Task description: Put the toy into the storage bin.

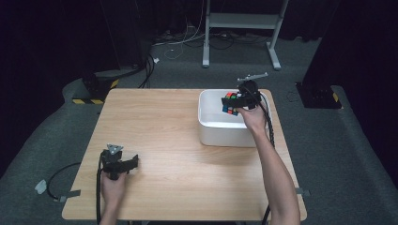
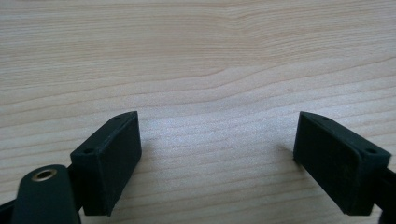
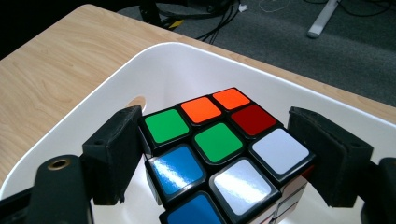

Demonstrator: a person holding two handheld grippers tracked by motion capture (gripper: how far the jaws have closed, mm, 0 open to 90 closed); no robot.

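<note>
One puzzle cube [image 3: 219, 154]; one white tub [image 1: 211, 126]; one table [image 1: 164, 122]; two tongs.

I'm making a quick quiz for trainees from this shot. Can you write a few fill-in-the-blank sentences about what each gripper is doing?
1. The right gripper is shut on a scrambled puzzle ____.
2. It holds it above the white ____, which stands on the wooden table.
3. The left gripper has its jaws ____, with nothing between them.
4. The left gripper sits low over bare ____.

Missing words: cube; bin; open; wood.
</note>
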